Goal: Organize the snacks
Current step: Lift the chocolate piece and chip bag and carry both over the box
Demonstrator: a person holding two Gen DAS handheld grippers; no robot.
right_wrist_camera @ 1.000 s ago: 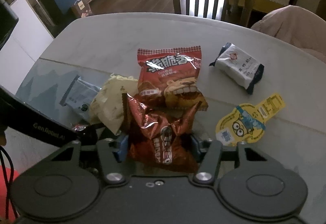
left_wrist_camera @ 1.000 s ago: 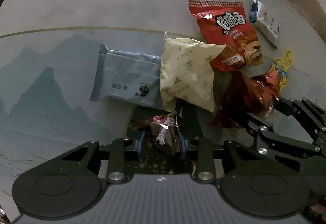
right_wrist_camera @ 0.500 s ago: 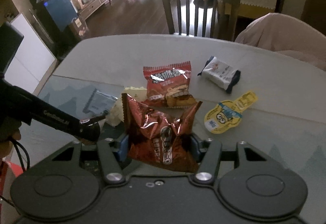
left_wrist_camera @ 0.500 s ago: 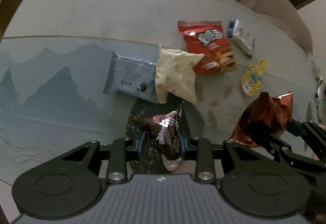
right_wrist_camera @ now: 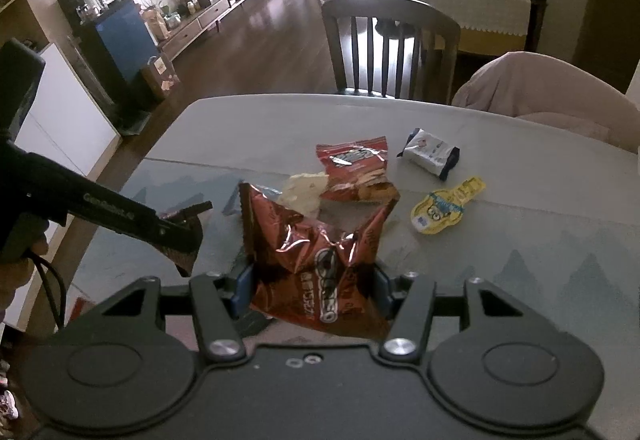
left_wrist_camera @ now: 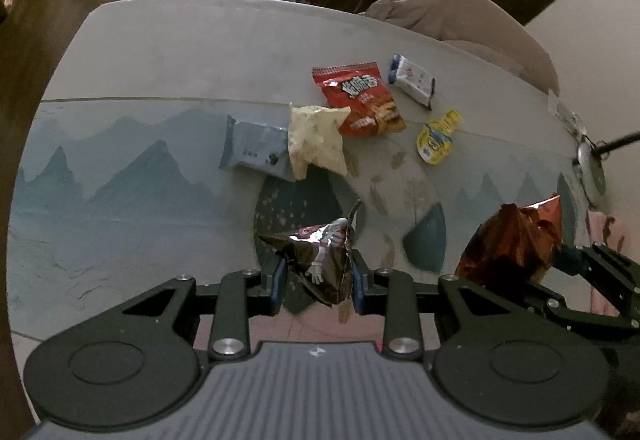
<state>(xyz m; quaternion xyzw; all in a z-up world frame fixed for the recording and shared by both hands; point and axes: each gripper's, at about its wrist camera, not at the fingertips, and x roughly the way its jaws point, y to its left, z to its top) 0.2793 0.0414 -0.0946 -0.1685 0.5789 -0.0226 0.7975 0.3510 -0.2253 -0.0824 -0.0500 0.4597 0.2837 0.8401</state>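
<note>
My left gripper (left_wrist_camera: 318,276) is shut on a small dark brown snack packet (left_wrist_camera: 320,260) and holds it above the table's near edge. My right gripper (right_wrist_camera: 312,290) is shut on a crumpled red-brown foil bag (right_wrist_camera: 316,256), also lifted; that bag shows at the right in the left wrist view (left_wrist_camera: 512,244). On the table lie a grey-blue packet (left_wrist_camera: 256,151), a cream bag (left_wrist_camera: 316,139), a red chip bag (left_wrist_camera: 360,99), a white and blue packet (left_wrist_camera: 412,79) and a yellow pouch (left_wrist_camera: 438,137).
The table (left_wrist_camera: 160,59) has a mountain-print mat. A wooden chair (right_wrist_camera: 388,39) stands at its far side, and a pink cushioned seat (right_wrist_camera: 552,95) at the far right. A small metal object (left_wrist_camera: 588,163) lies near the table's right edge.
Both grippers have lifted and pulled back toward the near edge with their packets. The snacks on the table look smaller and farther away.
</note>
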